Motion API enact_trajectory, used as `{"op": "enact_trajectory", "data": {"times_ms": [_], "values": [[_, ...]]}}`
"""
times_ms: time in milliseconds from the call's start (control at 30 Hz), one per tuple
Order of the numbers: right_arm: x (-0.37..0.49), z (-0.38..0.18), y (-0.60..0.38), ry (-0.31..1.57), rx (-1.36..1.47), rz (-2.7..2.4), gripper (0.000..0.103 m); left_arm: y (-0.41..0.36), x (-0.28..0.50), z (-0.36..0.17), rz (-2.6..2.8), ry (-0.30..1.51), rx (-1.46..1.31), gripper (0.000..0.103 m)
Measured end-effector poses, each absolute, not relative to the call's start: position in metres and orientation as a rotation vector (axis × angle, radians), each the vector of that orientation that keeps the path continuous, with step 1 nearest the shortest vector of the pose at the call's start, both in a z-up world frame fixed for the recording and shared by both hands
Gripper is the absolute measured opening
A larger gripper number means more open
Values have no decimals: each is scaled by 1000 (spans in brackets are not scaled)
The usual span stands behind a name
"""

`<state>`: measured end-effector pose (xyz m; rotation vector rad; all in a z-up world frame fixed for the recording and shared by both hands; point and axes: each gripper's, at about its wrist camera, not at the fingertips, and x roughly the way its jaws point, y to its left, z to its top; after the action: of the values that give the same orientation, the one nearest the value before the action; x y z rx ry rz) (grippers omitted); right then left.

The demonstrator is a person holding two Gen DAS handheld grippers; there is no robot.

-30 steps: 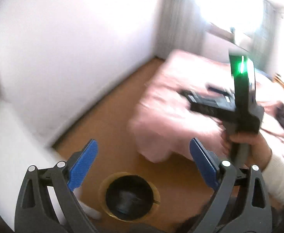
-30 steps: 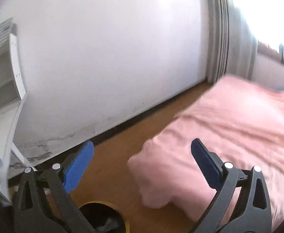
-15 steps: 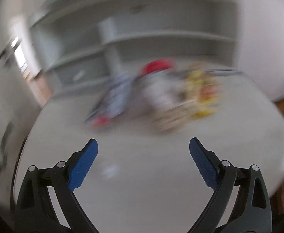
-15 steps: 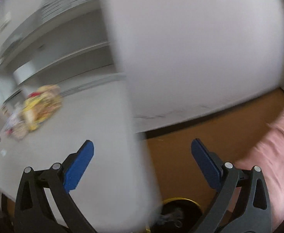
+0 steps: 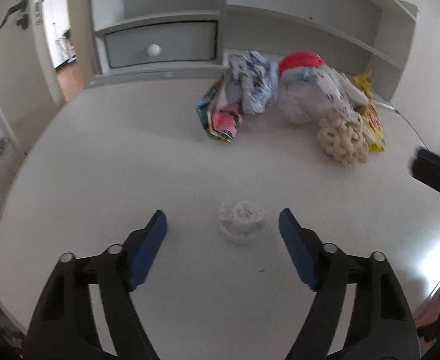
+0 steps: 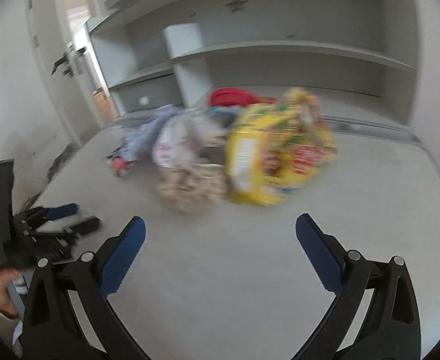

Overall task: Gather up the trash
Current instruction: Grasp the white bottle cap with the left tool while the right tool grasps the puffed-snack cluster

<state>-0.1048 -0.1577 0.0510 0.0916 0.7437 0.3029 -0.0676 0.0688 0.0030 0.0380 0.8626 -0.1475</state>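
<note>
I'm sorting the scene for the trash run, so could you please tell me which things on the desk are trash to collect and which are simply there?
To collect:
- crumpled white wad, between the closing left hand-held gripper
- crumpled printed wrappers
- bag of puffed snacks
- yellow snack bag

Simply there:
- drawer
- shelves
- door

Crumpled white wads: one [image 5: 241, 224], at 6 o'clock on the desk
Yellow snack bags: one [image 6: 275, 154]
Clear bags of puffed rings: one [image 5: 341, 138]
Red lids: one [image 5: 300, 59]
Crumpled printed wrappers: one [image 5: 241, 96]
Drawers: one [image 5: 159, 48]
</note>
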Motion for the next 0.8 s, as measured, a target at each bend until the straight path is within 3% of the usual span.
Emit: {"op": "enact_trajectory", "data": {"times_ms": [100,200,367,400,467,500,667,800], "values": [[-84,48,-132,774,76,330,95,65,-65,0,-157,855,57,74],[-68,43,-118,799,82,327,87,64,-59,0,-167,850,68,68],[-49,31,-107,842,105,320,71,63,-65,0,-167,831,110,30],[-47,29,-107,849,103,315,67,64,-65,0,-168,830,107,30],[-42,26,-109,868,132,328,40,65,-64,0,-172,827,99,30],[-42,25,-114,869,149,331,36,65,-64,0,-178,826,90,30],[-57,26,-124,866,140,364,24,68,-58,2,-202,837,35,30],[-77,31,-128,880,129,414,22,65,-55,5,-205,831,40,30]]}}
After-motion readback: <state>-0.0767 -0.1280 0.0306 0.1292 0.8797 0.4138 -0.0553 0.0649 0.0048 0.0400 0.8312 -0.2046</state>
